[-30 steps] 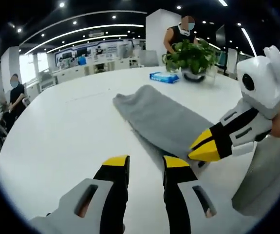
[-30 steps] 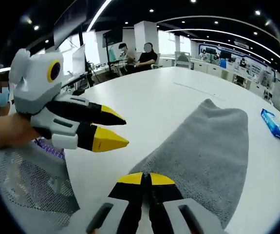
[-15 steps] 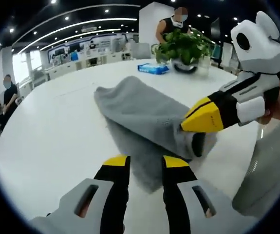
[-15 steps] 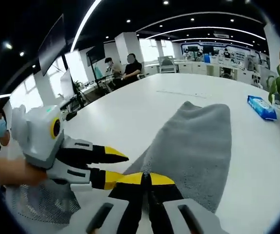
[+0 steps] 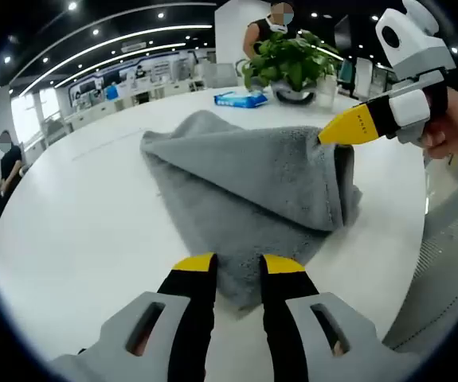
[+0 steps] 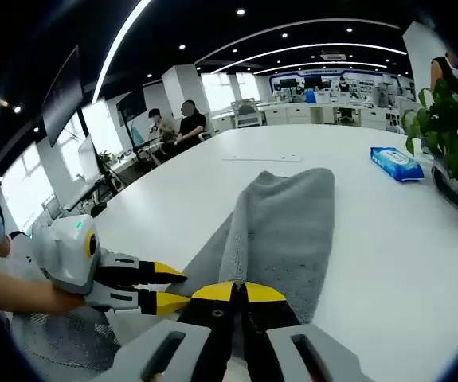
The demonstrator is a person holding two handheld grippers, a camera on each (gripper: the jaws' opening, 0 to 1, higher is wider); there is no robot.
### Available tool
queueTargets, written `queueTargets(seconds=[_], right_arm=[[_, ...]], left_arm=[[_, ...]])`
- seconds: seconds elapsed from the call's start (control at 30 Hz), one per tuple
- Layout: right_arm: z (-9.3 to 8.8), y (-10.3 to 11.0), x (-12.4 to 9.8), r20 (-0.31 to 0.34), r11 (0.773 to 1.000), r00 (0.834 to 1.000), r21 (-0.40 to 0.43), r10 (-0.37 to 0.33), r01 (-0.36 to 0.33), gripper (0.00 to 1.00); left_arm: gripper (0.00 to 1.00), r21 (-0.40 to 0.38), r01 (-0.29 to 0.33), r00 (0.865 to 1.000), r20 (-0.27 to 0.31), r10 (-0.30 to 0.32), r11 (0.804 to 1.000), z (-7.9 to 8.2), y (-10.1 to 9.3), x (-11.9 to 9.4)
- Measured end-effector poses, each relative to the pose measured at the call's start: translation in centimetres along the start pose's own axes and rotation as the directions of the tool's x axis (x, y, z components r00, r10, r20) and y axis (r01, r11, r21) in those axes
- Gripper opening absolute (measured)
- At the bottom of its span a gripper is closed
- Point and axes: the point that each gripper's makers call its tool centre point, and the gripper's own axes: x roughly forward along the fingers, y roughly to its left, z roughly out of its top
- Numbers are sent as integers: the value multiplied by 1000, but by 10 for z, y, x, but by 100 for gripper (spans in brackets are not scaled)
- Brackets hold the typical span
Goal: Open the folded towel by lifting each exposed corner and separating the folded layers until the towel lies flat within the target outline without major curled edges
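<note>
A grey towel (image 5: 236, 183) lies folded on the white table (image 5: 77, 207). Its upper layer is pulled up at the right into a tent. My right gripper (image 5: 332, 135) comes in from the right, shut on that raised corner. In the right gripper view my right gripper (image 6: 240, 290) has its yellow tips closed together over the towel (image 6: 284, 223). My left gripper (image 5: 238, 267) is open, its tips just short of the towel's near edge and touching nothing. It also shows as the left gripper (image 6: 171, 287) low at the table, jaws apart.
A potted plant (image 5: 288, 60) and a blue packet (image 5: 240, 98) stand at the table's far side. A mesh chair back (image 5: 452, 270) is close on the right. Several people (image 6: 173, 123) sit at desks beyond the table (image 6: 388, 239).
The right gripper has risen with the towel corner, lifting the upper layer off the lower one. The left gripper stayed open and low while moving up to the towel's near edge.
</note>
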Motion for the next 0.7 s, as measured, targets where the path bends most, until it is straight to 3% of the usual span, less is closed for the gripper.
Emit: queueTargets(seconds=[0.13,0.37,0.5,0.63,0.7], right_arm=[[-6,-20,-8,12,997,1000,72,-29,28,0],[-23,-40,-15,-9,989,997,124,-74,75,0],[-21,-53,-17,-3,980,993,162,-115,114,0],[-30,-63,-16,-34,969,988,194,-150,153,0],[-36,-70,-18,-71,965,978,162,-194,204,0]], left_arm=[[21,1,11,1000,13,-11,1000,1,-2,-1],[21,-1,13,999,30,-13,1000,0,-1,0],[21,-7,15,999,34,-15,1000,0,-1,0],[21,-9,17,999,38,-17,1000,0,-1,0],[21,-6,19,999,41,-19,1000,0,-1,0]])
